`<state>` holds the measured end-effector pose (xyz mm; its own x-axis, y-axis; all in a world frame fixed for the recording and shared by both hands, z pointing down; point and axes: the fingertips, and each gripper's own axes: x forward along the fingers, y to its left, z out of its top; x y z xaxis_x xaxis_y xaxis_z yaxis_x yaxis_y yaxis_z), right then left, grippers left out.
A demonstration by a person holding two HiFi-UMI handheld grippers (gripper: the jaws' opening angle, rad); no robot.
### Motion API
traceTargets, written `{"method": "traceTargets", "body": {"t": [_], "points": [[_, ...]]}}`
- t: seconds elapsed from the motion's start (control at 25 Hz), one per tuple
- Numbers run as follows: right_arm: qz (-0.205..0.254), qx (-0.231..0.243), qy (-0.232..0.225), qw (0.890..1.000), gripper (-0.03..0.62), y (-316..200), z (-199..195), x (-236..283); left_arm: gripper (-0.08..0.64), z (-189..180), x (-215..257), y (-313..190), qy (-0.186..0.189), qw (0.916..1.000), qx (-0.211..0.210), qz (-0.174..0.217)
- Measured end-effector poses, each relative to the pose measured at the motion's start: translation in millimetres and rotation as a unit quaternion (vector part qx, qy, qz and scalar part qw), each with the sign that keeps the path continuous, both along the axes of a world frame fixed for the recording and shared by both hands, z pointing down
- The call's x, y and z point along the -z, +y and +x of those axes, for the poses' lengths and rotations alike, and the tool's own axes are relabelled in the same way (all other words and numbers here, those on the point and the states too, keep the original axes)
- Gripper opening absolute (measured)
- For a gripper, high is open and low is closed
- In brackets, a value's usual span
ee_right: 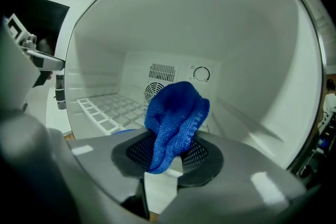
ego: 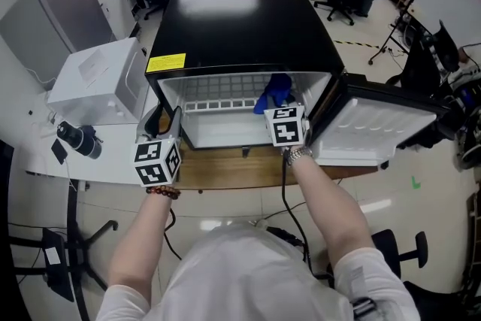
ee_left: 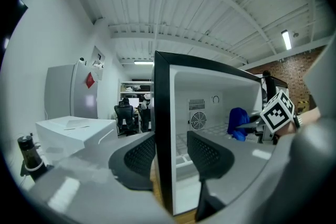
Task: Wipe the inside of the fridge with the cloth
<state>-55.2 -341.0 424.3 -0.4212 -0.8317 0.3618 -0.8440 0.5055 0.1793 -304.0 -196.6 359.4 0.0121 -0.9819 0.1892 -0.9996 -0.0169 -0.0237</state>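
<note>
**Blue cloth held inside the open mini fridge**

Seen from above, a black mini fridge point(ego: 240, 26) stands on a wooden table point(ego: 225, 171), its door point(ego: 376, 128) swung open to the right. The right gripper point(ee_right: 169, 150) reaches into the white interior, clenched on a bunched blue cloth point(ee_right: 176, 118), which stands up near the back wall, above the wire shelf point(ee_right: 107, 110). The left gripper point(ee_left: 173, 157) straddles the front edge of the fridge's left wall with its jaws spread, not clamped.

Only a fold of cloth looks pinched, so dragging it hard could pull it free. A hanging end might snag the shelf. With the left jaws loose, a firm push could probably shift the fridge.
</note>
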Motion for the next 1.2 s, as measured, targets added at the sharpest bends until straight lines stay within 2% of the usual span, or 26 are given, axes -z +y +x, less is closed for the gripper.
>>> {"method": "traceTargets", "body": {"t": [0.16, 0.24, 0.56, 0.76, 0.88, 1.04, 1.12, 1.2], "points": [[0.0, -0.013, 0.005, 1.0, 0.11, 0, 5, 0, 0.175, -7, -3, 5, 0.005, 1.0, 0.004, -0.004], [-0.001, -0.024, 0.008, 1.0, 0.11, 0, 9, -3, 0.11, -2, -6, 7, 0.004, 0.9999, -0.007, -0.007], [0.007, -0.042, 0.012, 0.999, 0.11, 6, 11, 2, 0.111, 19, -12, 13, 0.001, 0.9994, -0.031, -0.014], [0.025, -0.029, -0.011, 0.999, 0.11, 14, 11, 19, 0.112, 42, -8, 9, -0.001, 0.9984, -0.055, -0.011], [0.031, 0.002, -0.038, 0.999, 0.11, 25, 7, 32, 0.112, 61, -4, 3, -0.002, 0.9964, -0.085, -0.008], [0.035, 0.081, -0.061, 0.994, 0.11, 51, 0, 42, 0.119, 100, 2, -8, 0.01, 0.9881, -0.153, -0.005], [0.042, 0.129, -0.077, 0.988, 0.11, 67, -4, 50, 0.144, 125, 5, -14, 0.03, 0.9789, -0.202, -0.008], [0.048, 0.182, -0.091, 0.978, 0.11, 85, -7, 59, 0.175, 151, 8, -18, 0.062, 0.9635, -0.26, -0.013]]}}
